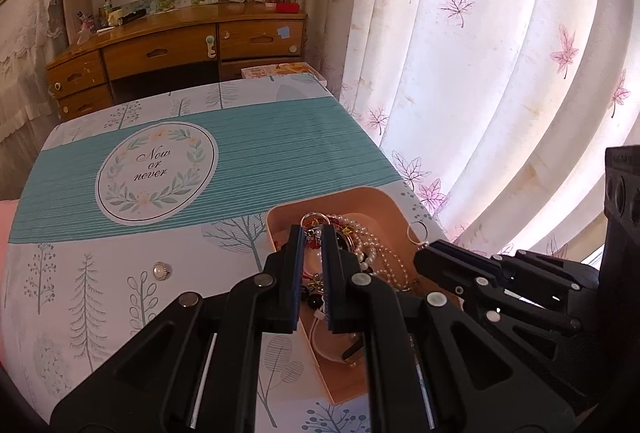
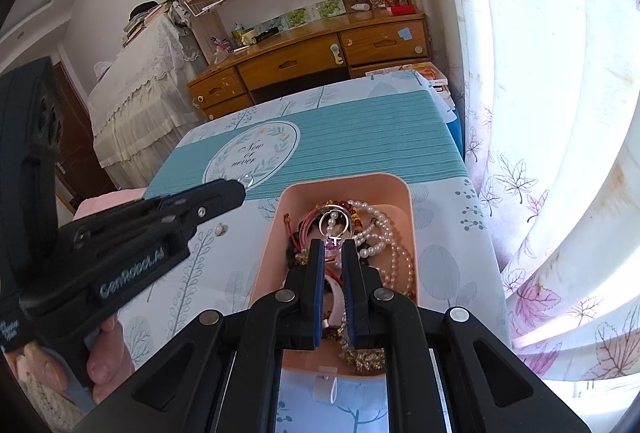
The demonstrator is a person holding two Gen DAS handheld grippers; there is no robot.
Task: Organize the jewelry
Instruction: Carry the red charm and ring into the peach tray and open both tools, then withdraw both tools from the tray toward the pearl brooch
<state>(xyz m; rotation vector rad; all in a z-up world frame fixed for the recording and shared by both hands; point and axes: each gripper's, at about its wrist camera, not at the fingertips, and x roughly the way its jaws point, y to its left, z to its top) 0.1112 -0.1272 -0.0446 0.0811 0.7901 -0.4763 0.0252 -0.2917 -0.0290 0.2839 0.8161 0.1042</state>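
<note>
Pink tray [image 2: 408, 233]: sits on the patterned tablecloth [image 1: 240, 161] near the table's curtain-side edge; a tangle of jewelry fills it.
Jewelry in tray: a pearl strand [image 2: 384, 229] loops along the curtain side, amber and red beads [image 2: 352, 211] lie at the far end, red cords [image 2: 308, 225] at the other side, and a gold chain [image 2: 364, 353] lies at the near end.
Right gripper [image 2: 333, 243]: clenched, jaws drawn close, over the tray; a ring earring with a pink stone [image 2: 334, 229] is pinched at the fingertips, its hoop sticking out past them above the bead pile.
Left gripper [image 1: 310, 231]: clenched as well, jaws near together, its tips over the far part of the tray. A thin ring [image 1: 310, 220] shows just past the tips; whether the pads grip it I cannot tell.
Brooch [image 1: 160, 270]: a small pearl-like oval piece, alone on the cloth, well apart from the tray on the side away from the curtain.
Clear piece [image 2: 245, 180]: a small glassy object shows right at the left gripper's tip in the right wrist view; what it is I cannot tell.
Hand [image 2: 108, 353]: fingers wrap the left gripper's handle.
Curtain [image 1: 500, 73]: white with pink leaf prints, beside the table.
Desk [image 1: 180, 45]: wooden, with drawers and bookshelves, beyond the table's far end.
</note>
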